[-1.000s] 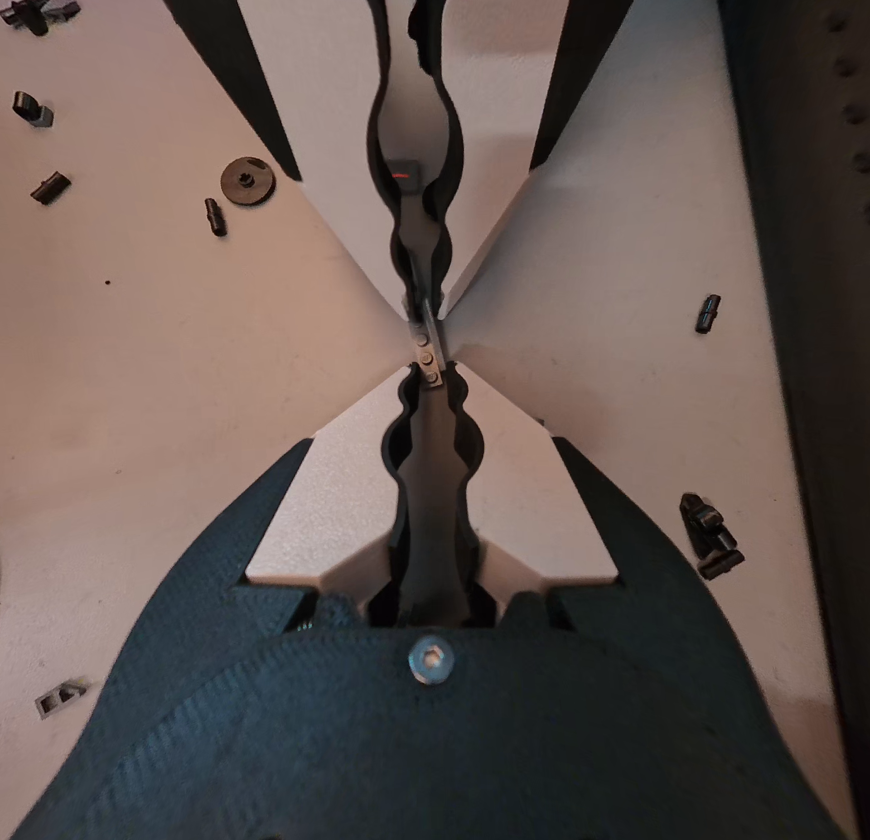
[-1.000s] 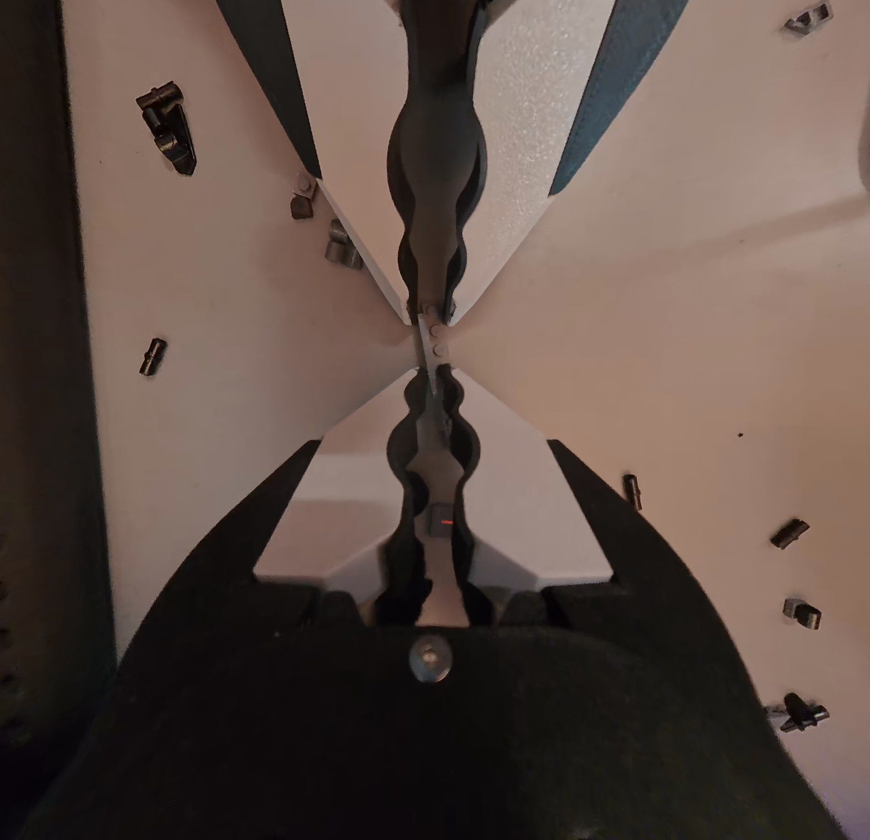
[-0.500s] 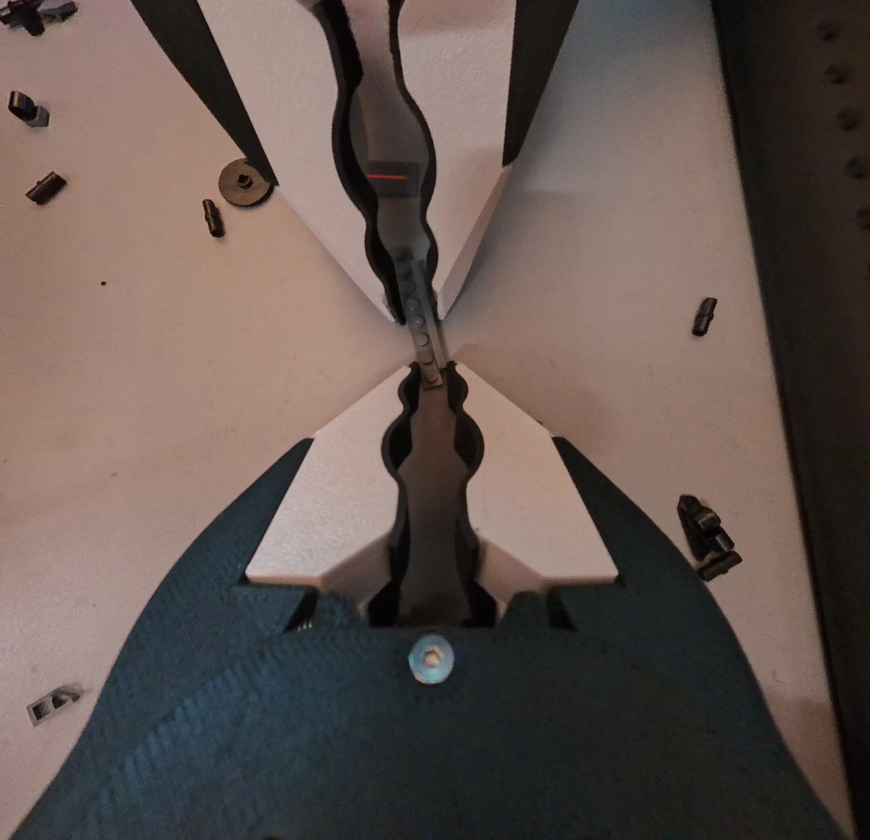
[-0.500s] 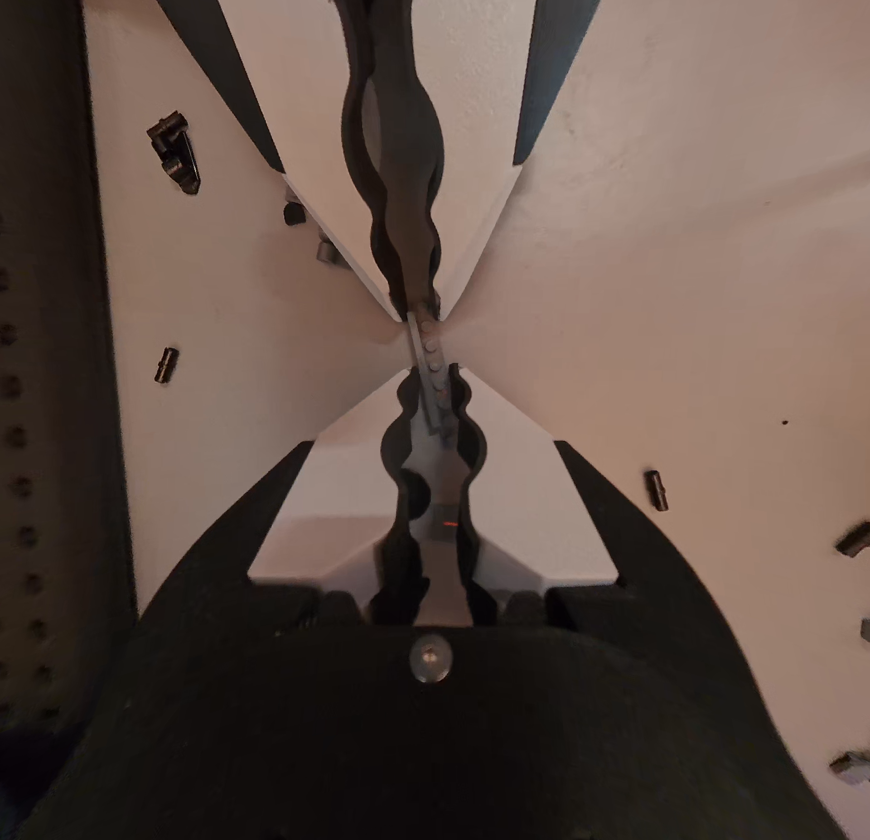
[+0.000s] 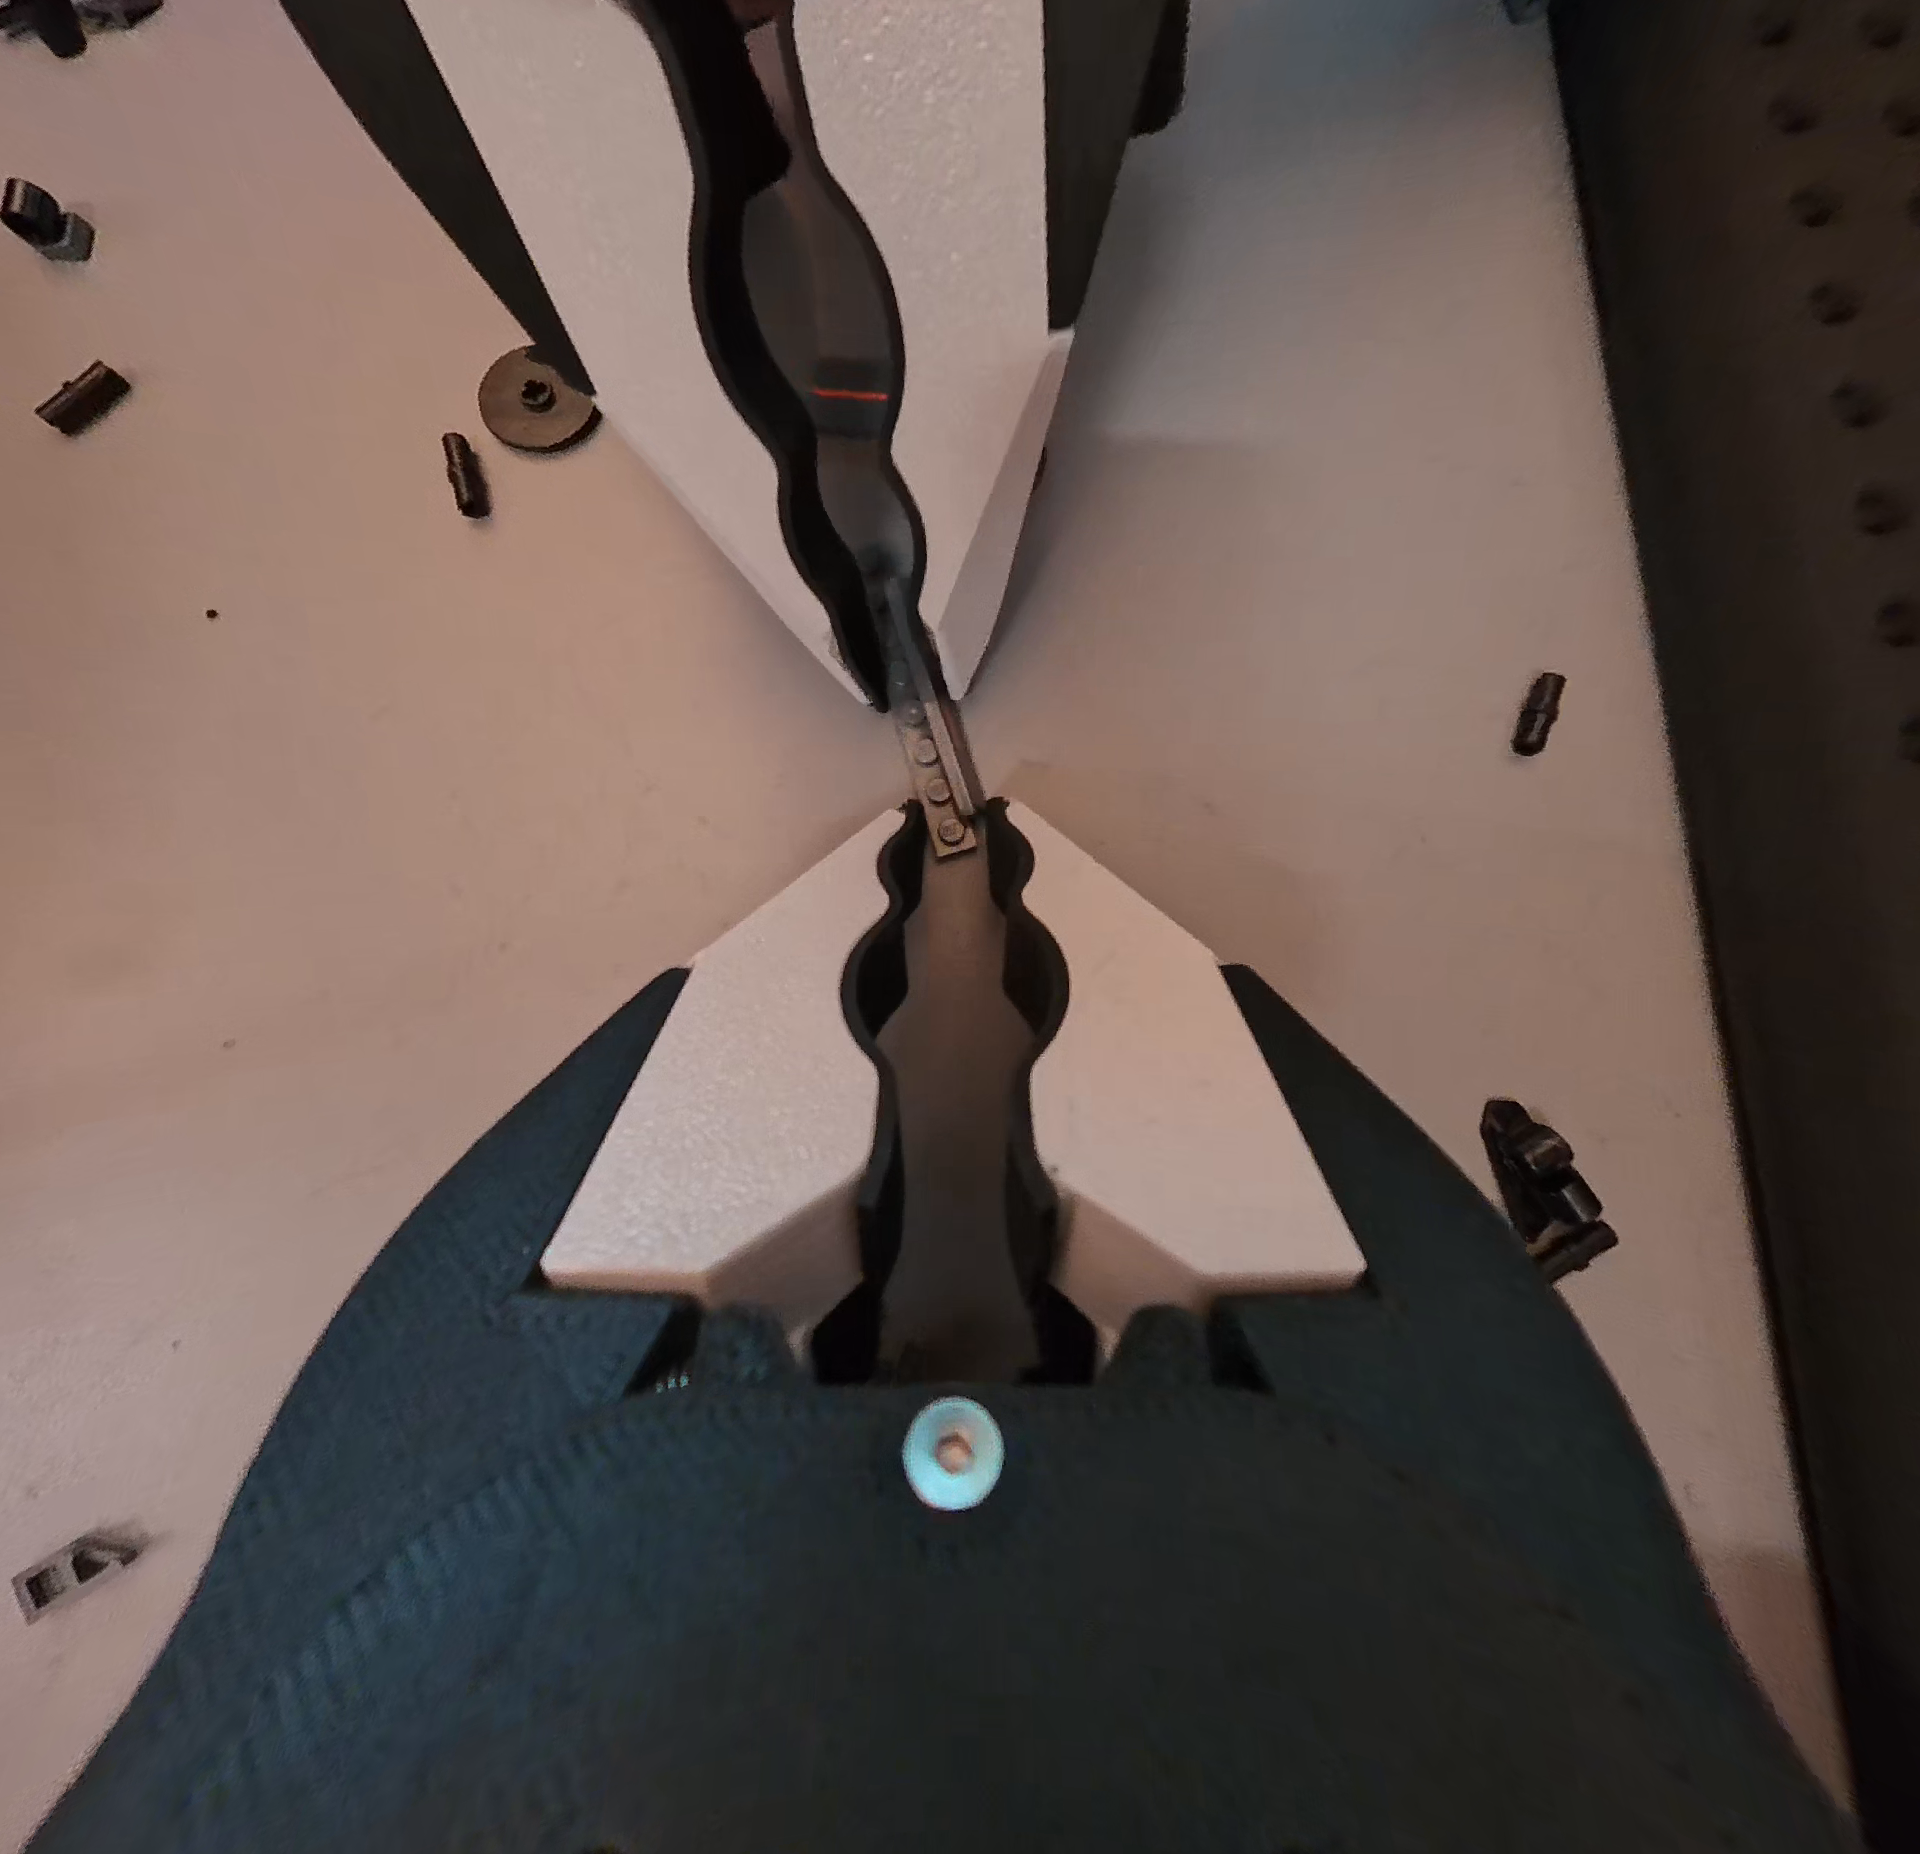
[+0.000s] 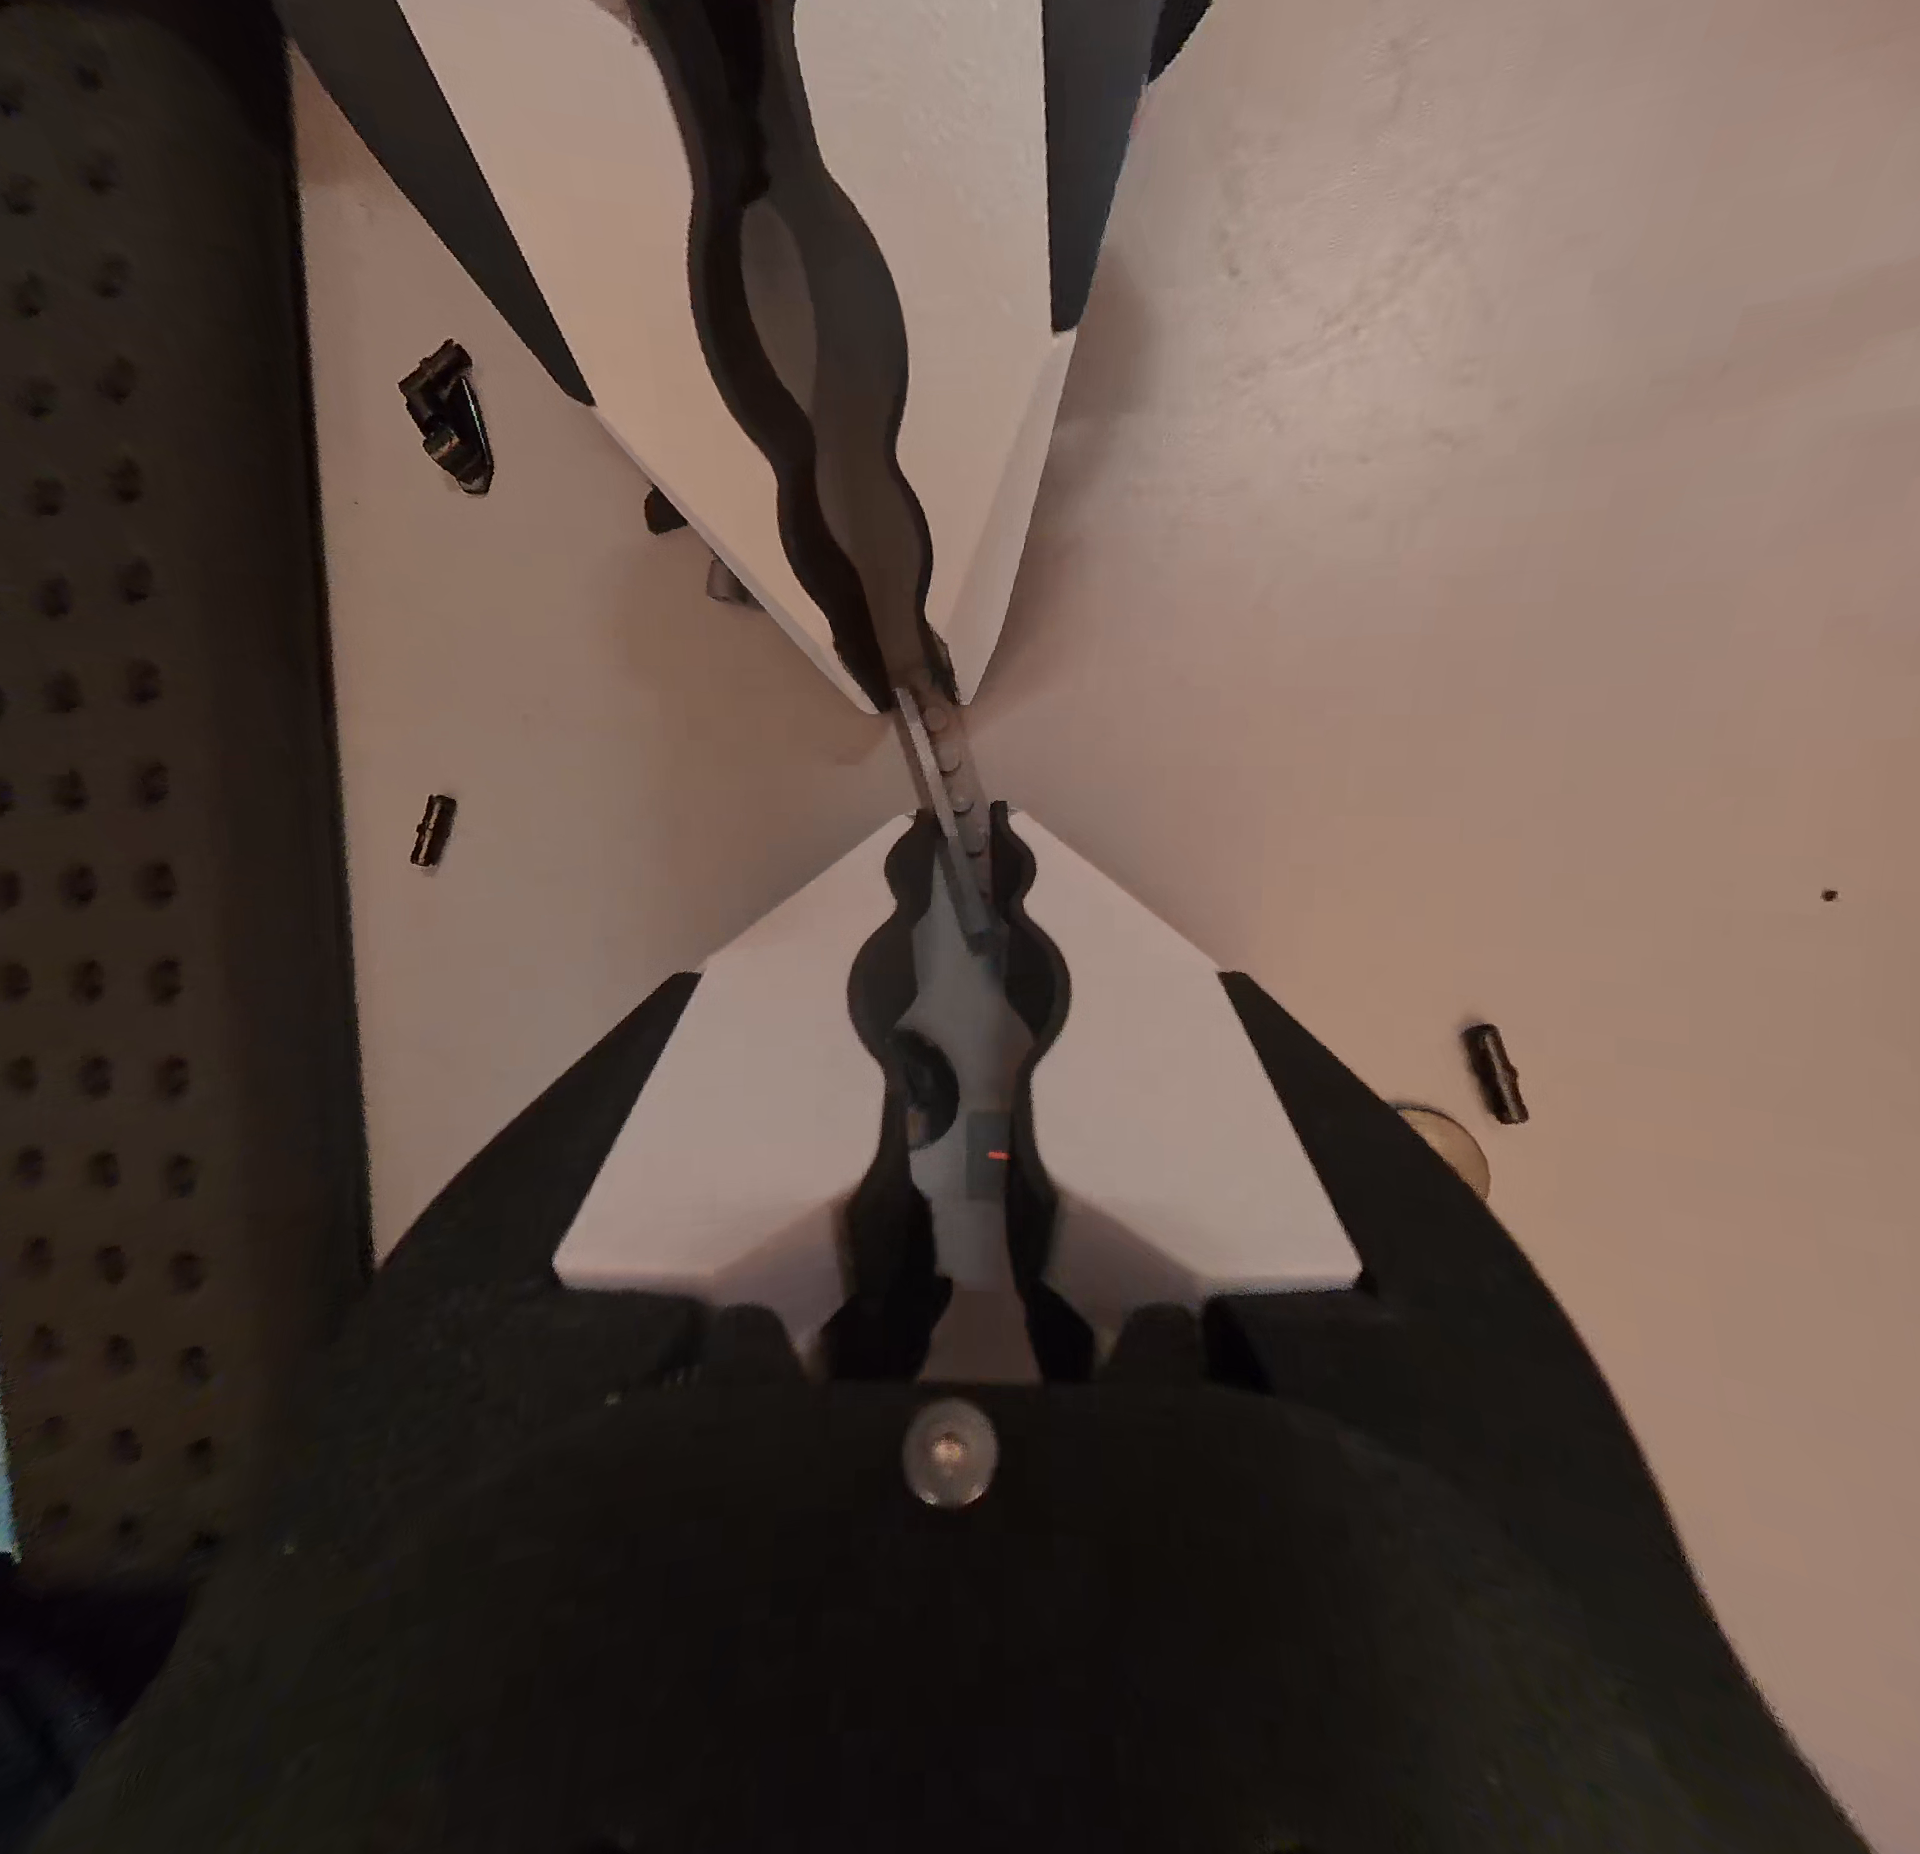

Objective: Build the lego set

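Note:
A thin grey studded lego plate (image 5: 932, 765) hangs between my two grippers, which face each other tip to tip above the white table (image 5: 312, 765). My left gripper (image 5: 951, 825) is shut on the plate's near end. My right gripper (image 5: 902, 690) comes in from the top, tilted left, shut on the other end. In the right wrist view the plate (image 6: 948, 770) slants and runs deep between the fingers of my right gripper (image 6: 956, 817); the left gripper (image 6: 916, 698) pinches its far end. The clamped parts of the plate are hidden.
Loose dark pieces lie around: a round disc (image 5: 535, 410), short pins (image 5: 465, 474) (image 5: 1538, 713), a clip piece (image 5: 1548, 1191), a grey piece (image 5: 73, 1581). A dark perforated mat (image 5: 1787, 661) borders the table; it also shows in the right wrist view (image 6: 135, 765). The tips of both grippers are at nearly the same place. The clip piece (image 5: 1548, 1191) lies around 12 centimetres away from my left fingertips. Seen from the right wrist view (image 6: 441, 410) as well.
In each view the opposite gripper has swung to the left and tilted. The plate now slants and a little more of its studs shows between the tips. Both grips hold.

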Available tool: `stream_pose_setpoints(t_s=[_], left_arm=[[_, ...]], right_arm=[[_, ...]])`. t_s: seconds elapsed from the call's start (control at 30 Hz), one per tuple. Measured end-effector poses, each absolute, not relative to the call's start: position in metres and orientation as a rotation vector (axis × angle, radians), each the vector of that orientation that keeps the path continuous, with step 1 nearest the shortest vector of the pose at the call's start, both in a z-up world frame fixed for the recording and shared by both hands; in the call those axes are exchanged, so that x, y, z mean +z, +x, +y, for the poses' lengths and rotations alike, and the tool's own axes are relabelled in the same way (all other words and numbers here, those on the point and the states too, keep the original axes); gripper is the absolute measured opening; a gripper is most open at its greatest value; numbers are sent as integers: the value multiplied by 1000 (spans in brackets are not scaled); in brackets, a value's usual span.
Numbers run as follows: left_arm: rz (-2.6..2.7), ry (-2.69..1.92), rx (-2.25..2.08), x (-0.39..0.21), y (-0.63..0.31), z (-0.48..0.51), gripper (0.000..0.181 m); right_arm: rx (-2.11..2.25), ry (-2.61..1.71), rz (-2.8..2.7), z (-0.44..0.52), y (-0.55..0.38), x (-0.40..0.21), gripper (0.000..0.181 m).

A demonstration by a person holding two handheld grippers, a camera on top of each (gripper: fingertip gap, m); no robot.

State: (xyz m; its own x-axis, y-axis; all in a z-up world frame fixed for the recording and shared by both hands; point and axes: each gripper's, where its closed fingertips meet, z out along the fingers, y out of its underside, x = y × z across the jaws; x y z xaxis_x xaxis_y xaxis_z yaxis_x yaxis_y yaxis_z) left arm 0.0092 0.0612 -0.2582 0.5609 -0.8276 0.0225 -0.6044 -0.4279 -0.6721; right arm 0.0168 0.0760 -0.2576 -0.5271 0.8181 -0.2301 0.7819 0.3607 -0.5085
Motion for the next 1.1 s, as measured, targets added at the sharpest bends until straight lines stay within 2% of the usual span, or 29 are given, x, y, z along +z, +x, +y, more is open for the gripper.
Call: stream_pose_setpoints(t_s=[1.1], left_arm=[[1013,-2226,-706,-256,15,59,9]], right_arm=[[1063,-1601,-2537,73,22,-256,8]])
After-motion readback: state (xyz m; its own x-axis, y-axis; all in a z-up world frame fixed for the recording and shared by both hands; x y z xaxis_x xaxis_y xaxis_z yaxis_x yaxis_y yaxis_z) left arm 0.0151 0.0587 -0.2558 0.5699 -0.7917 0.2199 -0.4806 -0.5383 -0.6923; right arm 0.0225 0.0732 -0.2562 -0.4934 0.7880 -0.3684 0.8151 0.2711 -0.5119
